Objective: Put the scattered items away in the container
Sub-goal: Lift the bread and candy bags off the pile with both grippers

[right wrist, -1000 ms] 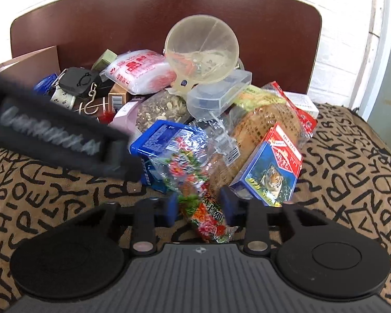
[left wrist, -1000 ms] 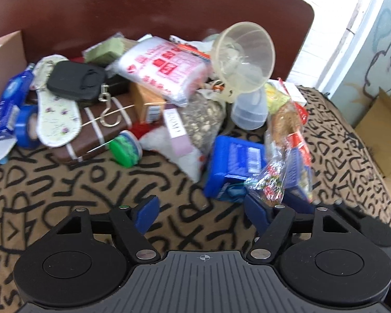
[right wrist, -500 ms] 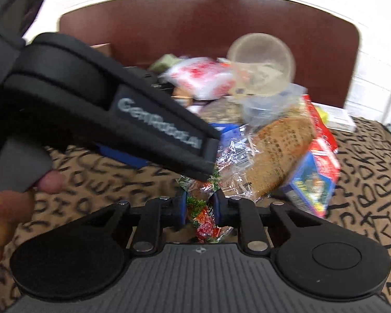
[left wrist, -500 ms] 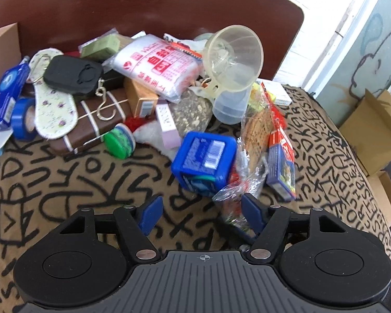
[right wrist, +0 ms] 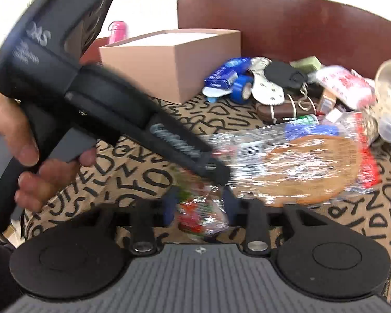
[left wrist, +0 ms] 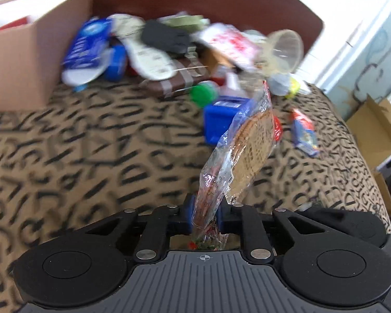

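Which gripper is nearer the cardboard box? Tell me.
Left. The left gripper sits ahead of the right gripper, toward the cardboard box; the right lies farther back.

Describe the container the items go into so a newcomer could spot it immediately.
Start at the dark red-brown headboard behind the letter-patterned bedspread. At the left end of the clutter pile, against that headboard, stands the cardboard box. It is the only large, plain tan, open-topped cube; everything beside it is small, colourful packaging.
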A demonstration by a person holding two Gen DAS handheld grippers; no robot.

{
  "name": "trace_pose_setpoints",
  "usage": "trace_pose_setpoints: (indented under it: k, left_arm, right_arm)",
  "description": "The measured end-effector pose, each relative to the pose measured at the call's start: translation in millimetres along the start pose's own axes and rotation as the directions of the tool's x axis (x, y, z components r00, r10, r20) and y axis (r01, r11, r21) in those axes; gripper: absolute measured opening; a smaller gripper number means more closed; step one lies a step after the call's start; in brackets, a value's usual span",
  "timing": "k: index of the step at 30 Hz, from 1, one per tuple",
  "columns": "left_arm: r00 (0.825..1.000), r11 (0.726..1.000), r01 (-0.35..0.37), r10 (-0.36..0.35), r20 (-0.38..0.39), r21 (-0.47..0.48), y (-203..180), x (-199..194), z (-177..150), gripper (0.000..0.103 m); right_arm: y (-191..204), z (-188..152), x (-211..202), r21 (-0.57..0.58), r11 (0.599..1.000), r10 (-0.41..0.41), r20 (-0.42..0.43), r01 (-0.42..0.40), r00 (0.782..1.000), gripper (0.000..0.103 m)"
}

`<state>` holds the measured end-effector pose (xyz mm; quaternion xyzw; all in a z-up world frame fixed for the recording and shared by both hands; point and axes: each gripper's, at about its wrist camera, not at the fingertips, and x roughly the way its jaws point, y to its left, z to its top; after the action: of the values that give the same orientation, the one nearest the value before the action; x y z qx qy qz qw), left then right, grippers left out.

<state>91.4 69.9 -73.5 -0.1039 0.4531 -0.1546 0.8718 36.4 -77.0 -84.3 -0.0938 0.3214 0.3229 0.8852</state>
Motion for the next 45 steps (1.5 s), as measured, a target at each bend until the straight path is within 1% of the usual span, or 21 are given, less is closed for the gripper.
trace_pose_setpoints:
  k: [2, 4, 5, 6, 8, 10, 12, 13, 17, 22, 24, 26, 27, 29, 30, 33, 34, 35, 38, 41, 45]
  left_arm:
    - [1.0, 1.0, -0.021, 0.021, 0.007, -0.014, 13, -6, -5, 0.014]
    - [1.0, 0.999, -0.023, 0.023, 0.005, -0.042, 27, -10, -8, 0.02]
    - [0.999, 0.998, -0.031, 0.032, 0.009, -0.05, 33, -13, -10, 0.045]
    - [0.999, 0.997, -0.045, 0.046, 0.017, -0.056, 37, -17, -13, 0.055]
    - [0.998, 0.996, -0.058, 0.059, 0.024, -0.067, 45, -24, -20, 0.057]
    - [0.999, 0.995, -0.031, 0.033, 0.018, -0.097, 54, -30, -26, 0.061]
    - [1.0, 0.993, -0.011, 0.012, 0.009, -0.121, 61, -33, -34, 0.073]
    - [1.0, 0.992, -0.009, 0.01, 0.008, -0.127, 63, -33, -37, 0.075]
    - [1.0, 0.987, 0.019, -0.018, 0.003, -0.159, 71, -28, -49, 0.078]
    - [0.999, 0.99, 0.036, -0.034, 0.016, -0.138, 66, -20, -42, 0.074]
    - [0.999, 0.993, 0.035, -0.034, 0.011, -0.117, 64, -16, -40, 0.051]
    - [0.999, 0.992, 0.043, -0.043, 0.004, -0.12, 64, -13, -39, 0.05]
    - [0.999, 0.992, 0.045, -0.045, 0.003, -0.114, 63, -13, -39, 0.051]
    - [0.999, 0.994, 0.05, -0.05, -0.001, -0.097, 62, -14, -40, 0.054]
    - [0.999, 0.994, 0.05, -0.05, 0.001, -0.092, 62, -14, -41, 0.057]
    - [0.999, 0.994, 0.052, -0.052, 0.01, -0.094, 62, -11, -42, 0.056]
    - [0.999, 0.995, 0.045, -0.044, 0.013, -0.089, 62, -11, -41, 0.052]
    - [0.999, 0.995, 0.04, -0.039, 0.015, -0.089, 62, -11, -41, 0.04]
    - [0.999, 0.993, 0.047, -0.045, 0.022, -0.105, 67, -14, -41, 0.03]
    - [0.998, 0.991, 0.052, -0.047, 0.044, -0.124, 71, -23, -41, 0.02]
    - [0.992, 0.99, 0.051, -0.035, 0.119, -0.128, 78, -48, -34, 0.018]
  right_arm:
    - [1, 2, -7, -0.022, 0.999, -0.047, 0.013, 0.048, 0.999, 0.058]
    - [-3, 3, -13, -0.009, 0.997, -0.074, 0.018, 0.074, 0.997, 0.06]
    - [-8, 4, -14, -0.001, 0.995, -0.101, 0.014, 0.101, 0.995, 0.063]
    - [-16, 5, -15, 0.006, 0.992, -0.129, 0.009, 0.129, 0.992, 0.064]
    - [-26, 4, -15, 0.031, 0.984, -0.175, 0.001, 0.175, 0.985, 0.065]
    - [-46, 9, -8, 0.079, 0.977, -0.2, -0.011, 0.2, 0.98, 0.065]
    - [-65, 10, -5, 0.138, 0.969, -0.204, -0.022, 0.205, 0.979, 0.067]
    - [-73, 10, -3, 0.172, 0.962, -0.207, -0.038, 0.21, 0.978, 0.067]
    - [-83, 6, 4, 0.194, 0.956, -0.212, -0.063, 0.22, 0.975, 0.081]
    - [-99, 5, 17, 0.221, 0.951, -0.205, -0.081, 0.218, 0.975, 0.086]
    - [-112, 6, 25, 0.275, 0.942, -0.175, -0.085, 0.192, 0.981, 0.088]
    - [-123, 4, 33, 0.326, 0.935, -0.122, -0.084, 0.143, 0.989, 0.088]
    - [-125, 3, 37, 0.355, 0.928, -0.088, -0.09, 0.114, 0.992, 0.086]
    - [-123, 0, 41, 0.377, 0.926, 0.002, -0.087, 0.031, 0.996, 0.064]
    - [-120, -1, 41, 0.371, 0.929, 0.021, -0.086, 0.012, 0.996, 0.064]
    - [-110, -1, 37, 0.331, 0.943, -0.008, -0.091, 0.038, 0.996, 0.051]
    - [-109, -1, 35, 0.335, 0.941, -0.016, -0.091, 0.046, 0.996, 0.045]
    - [-110, -1, 33, 0.341, 0.939, -0.024, -0.09, 0.053, 0.996, 0.039]
    - [-108, 2, 23, 0.351, 0.933, -0.052, -0.077, 0.076, 0.996, 0.027]
    - [-97, 13, 11, 0.312, 0.947, -0.07, -0.045, 0.081, 0.997, 0.021]
    - [-78, 39, -8, 0.244, 0.968, -0.071, 0.035, 0.06, 0.997, 0.019]
